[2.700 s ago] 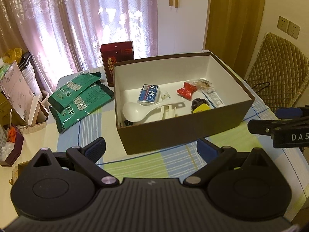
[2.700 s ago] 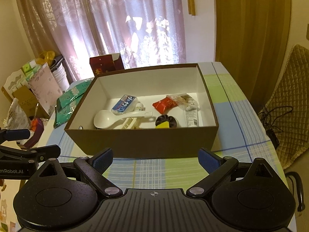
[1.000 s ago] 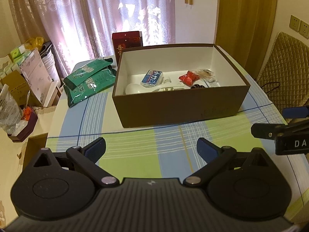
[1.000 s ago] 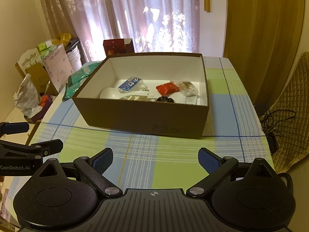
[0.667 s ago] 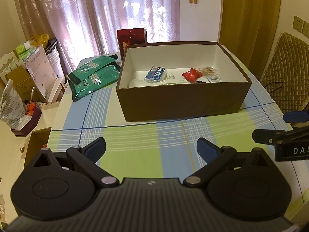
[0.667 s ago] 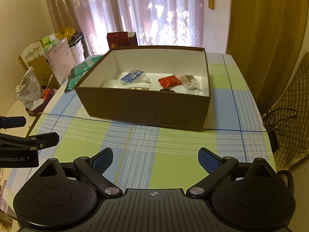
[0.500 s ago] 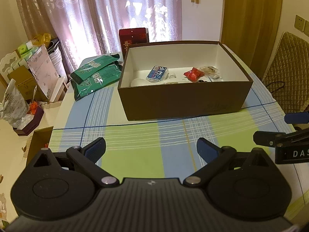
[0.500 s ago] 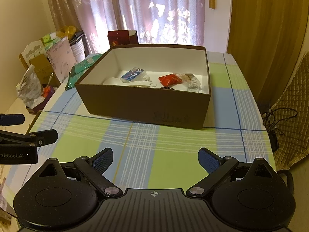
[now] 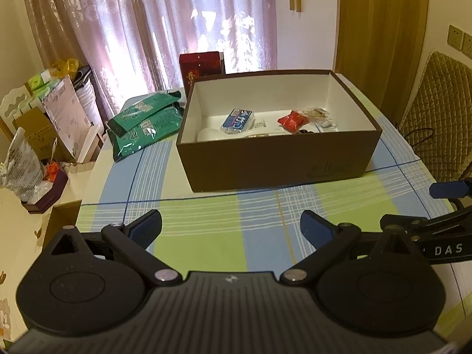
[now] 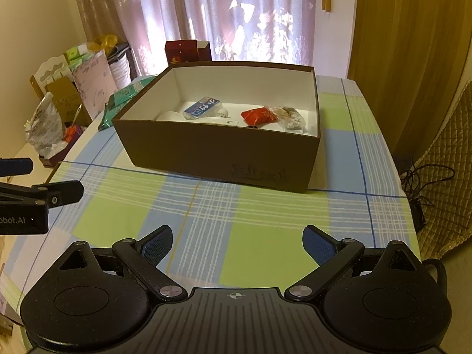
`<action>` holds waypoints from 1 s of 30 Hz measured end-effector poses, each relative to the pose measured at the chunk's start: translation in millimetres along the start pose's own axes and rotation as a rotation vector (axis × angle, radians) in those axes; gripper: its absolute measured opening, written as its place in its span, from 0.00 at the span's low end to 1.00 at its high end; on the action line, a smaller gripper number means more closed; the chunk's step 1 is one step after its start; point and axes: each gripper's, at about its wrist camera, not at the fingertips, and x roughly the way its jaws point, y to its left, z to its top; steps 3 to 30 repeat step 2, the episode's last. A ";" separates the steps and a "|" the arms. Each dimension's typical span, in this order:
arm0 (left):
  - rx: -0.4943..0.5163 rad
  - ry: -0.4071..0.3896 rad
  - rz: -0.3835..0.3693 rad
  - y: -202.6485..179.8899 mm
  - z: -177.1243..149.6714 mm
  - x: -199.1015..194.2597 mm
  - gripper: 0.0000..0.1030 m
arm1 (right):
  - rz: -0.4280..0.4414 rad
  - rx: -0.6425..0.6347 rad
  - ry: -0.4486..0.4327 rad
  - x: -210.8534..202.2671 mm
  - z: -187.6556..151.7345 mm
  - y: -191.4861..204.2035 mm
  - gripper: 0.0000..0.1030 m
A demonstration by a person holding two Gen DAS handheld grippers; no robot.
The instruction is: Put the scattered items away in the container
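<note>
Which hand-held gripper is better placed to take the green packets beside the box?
Probably the left hand-held gripper: open, empty, and on the side of the green packets, left of the box. The right one sits farther right.

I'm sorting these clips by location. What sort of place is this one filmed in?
Most likely a room in a home, probably a dining area. A checked tablecloth covers the table, lace curtains hang at the window, and a chair with a quilted cover stands beside it.

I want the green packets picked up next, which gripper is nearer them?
Left. The left gripper is on the green packets' side of the table; the right gripper sits further over, with the box corner between.
</note>
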 end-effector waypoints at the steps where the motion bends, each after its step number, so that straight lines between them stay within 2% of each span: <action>1: 0.001 -0.003 0.000 -0.6 0.5 -0.2 0.96 | 0.000 0.000 -0.001 0.0 -0.1 -0.6 0.97; 30: 0.001 -0.002 0.001 -1.1 0.9 0.1 0.96 | 0.000 0.001 -0.001 0.3 -0.1 -1.3 0.97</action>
